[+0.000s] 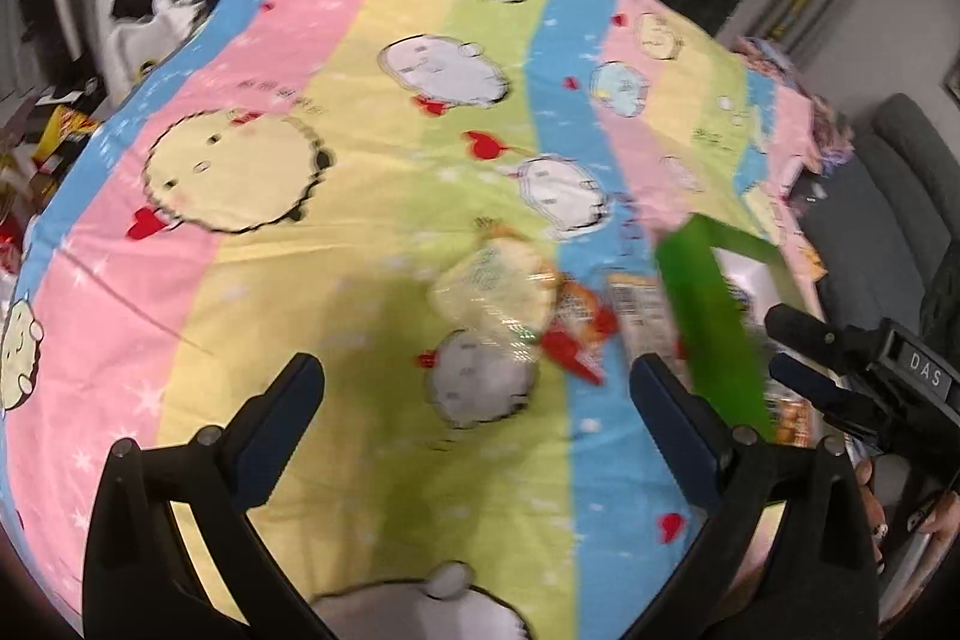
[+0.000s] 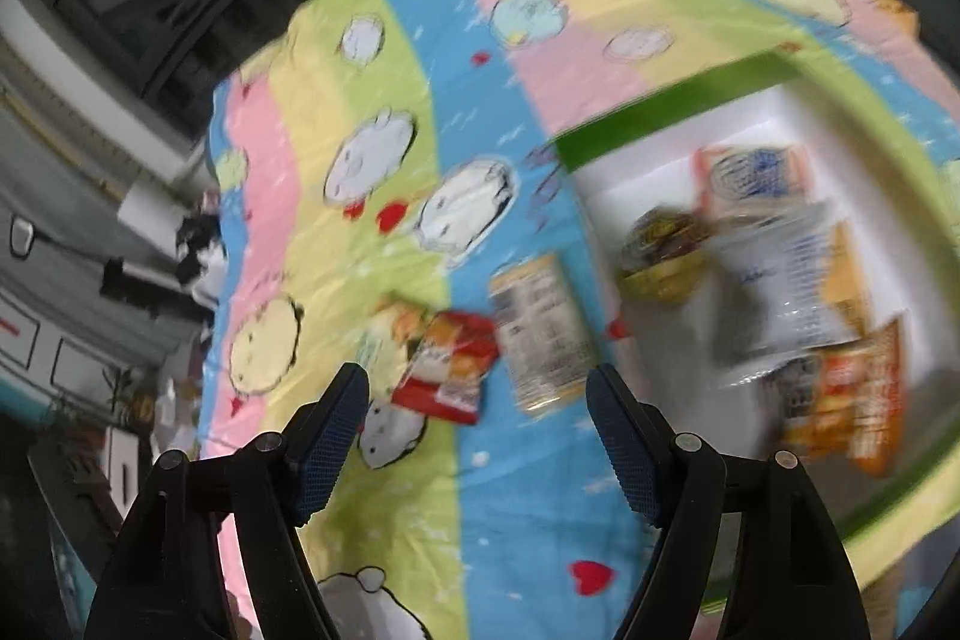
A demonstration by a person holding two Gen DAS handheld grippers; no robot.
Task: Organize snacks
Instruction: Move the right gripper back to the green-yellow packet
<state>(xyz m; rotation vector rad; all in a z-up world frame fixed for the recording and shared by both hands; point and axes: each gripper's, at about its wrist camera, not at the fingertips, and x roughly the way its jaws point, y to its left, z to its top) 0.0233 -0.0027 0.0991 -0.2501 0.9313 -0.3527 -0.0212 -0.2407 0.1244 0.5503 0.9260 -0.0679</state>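
Note:
Three snack packets lie on the striped cartoon sheet beside a green box: a pale yellow packet (image 1: 495, 283) (image 2: 393, 325), a red and orange packet (image 1: 579, 334) (image 2: 450, 367), and a beige packet with printed text (image 1: 642, 319) (image 2: 543, 331). The green box (image 1: 714, 322) (image 2: 672, 115) has a white inside and holds several snacks, among them a clear bag (image 2: 786, 286) and an orange packet (image 2: 852, 394). My left gripper (image 1: 477, 376) is open and empty, just short of the loose packets. My right gripper (image 2: 477, 391) is open and empty above them; it also shows in the left wrist view (image 1: 780, 346).
The sheet (image 1: 372, 172) covers a bed or table. Clutter and snack bags lie off its left edge (image 1: 60, 136). A grey sofa (image 1: 900, 196) is at the right. A black and white cat (image 2: 201, 250) sits beyond the far edge. Dark windows are behind.

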